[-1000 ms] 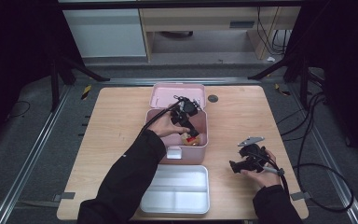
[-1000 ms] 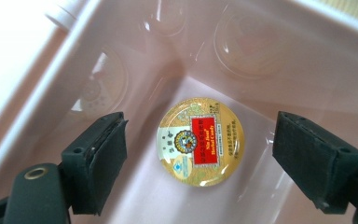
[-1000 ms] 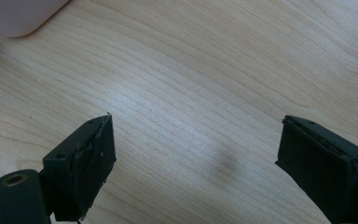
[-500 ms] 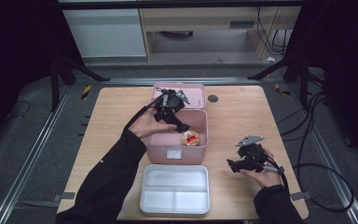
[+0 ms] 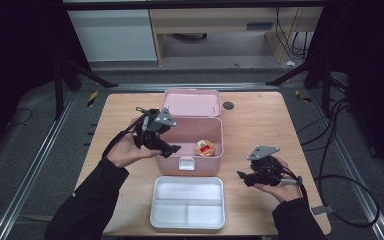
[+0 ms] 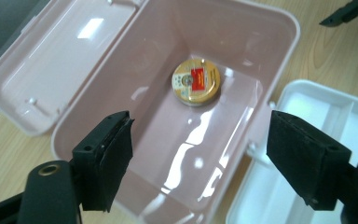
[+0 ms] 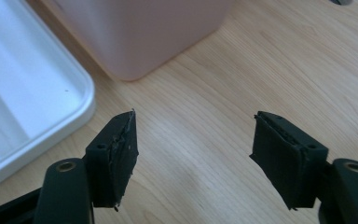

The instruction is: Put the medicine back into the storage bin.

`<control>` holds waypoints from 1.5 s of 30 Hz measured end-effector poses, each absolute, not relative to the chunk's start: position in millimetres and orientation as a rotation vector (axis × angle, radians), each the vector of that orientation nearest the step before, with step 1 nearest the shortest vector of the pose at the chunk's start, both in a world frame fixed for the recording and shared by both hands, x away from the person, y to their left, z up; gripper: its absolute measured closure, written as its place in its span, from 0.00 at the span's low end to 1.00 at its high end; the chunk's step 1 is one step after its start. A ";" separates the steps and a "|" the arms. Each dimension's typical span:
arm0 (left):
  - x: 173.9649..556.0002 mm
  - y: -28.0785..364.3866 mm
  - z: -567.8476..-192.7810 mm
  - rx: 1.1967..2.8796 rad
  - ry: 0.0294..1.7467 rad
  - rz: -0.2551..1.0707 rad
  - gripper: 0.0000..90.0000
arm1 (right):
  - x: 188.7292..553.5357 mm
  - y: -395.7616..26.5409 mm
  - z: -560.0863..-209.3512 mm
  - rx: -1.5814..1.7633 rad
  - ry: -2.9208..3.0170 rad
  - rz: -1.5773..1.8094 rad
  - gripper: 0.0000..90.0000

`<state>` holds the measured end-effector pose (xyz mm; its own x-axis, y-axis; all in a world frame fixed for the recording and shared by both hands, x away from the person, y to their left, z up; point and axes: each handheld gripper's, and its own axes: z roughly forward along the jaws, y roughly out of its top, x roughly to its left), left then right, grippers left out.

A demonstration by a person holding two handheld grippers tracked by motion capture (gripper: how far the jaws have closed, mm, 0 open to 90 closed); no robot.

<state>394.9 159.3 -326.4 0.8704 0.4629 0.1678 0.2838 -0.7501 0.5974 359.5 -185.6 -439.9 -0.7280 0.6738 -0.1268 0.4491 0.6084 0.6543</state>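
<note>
A round gold tin (image 6: 196, 81) with a red label, its writing too blurred to read, lies in the open pink box (image 5: 192, 131) mid-frame. The left gripper (image 6: 200, 154) hangs above it, jaws spread wide and empty. The right gripper (image 7: 193, 156), also spread, hovers over bare table (image 7: 242, 70) beside the white tray (image 7: 18, 88).

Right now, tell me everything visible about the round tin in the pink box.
The round tin is a low, flat disc with a gold lid that bears a red label. It lies flat, lid up, on the floor of the open pink box, toward one end, apart from the walls. Nothing else touches it; the left gripper hangs above, jaws open.
</note>
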 end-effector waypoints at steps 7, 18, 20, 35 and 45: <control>371.5 191.6 -349.1 2.438 0.582 0.384 0.25 | 353.0 -171.0 -436.7 0.809 2.549 0.903 0.38; 338.5 218.5 -388.0 2.463 0.592 0.325 0.25 | 344.2 -153.6 -439.0 0.693 2.641 0.924 0.47; 335.8 219.2 -394.2 2.460 0.588 0.310 0.25 | 342.1 -149.0 -439.3 0.670 2.657 0.929 0.49; 325.2 195.4 -443.7 2.599 0.474 0.172 0.30 | 324.2 -117.6 -447.9 0.463 2.795 0.890 0.61; 321.2 180.7 -458.9 2.696 0.378 0.142 0.43 | 319.6 -102.6 -461.9 0.377 2.883 0.812 0.74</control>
<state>321.2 180.7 -458.9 0.9580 0.2836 0.0430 0.2414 -0.8780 0.4132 319.6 -102.6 -461.9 -0.9614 0.2707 -0.0499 0.2049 0.8248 0.5269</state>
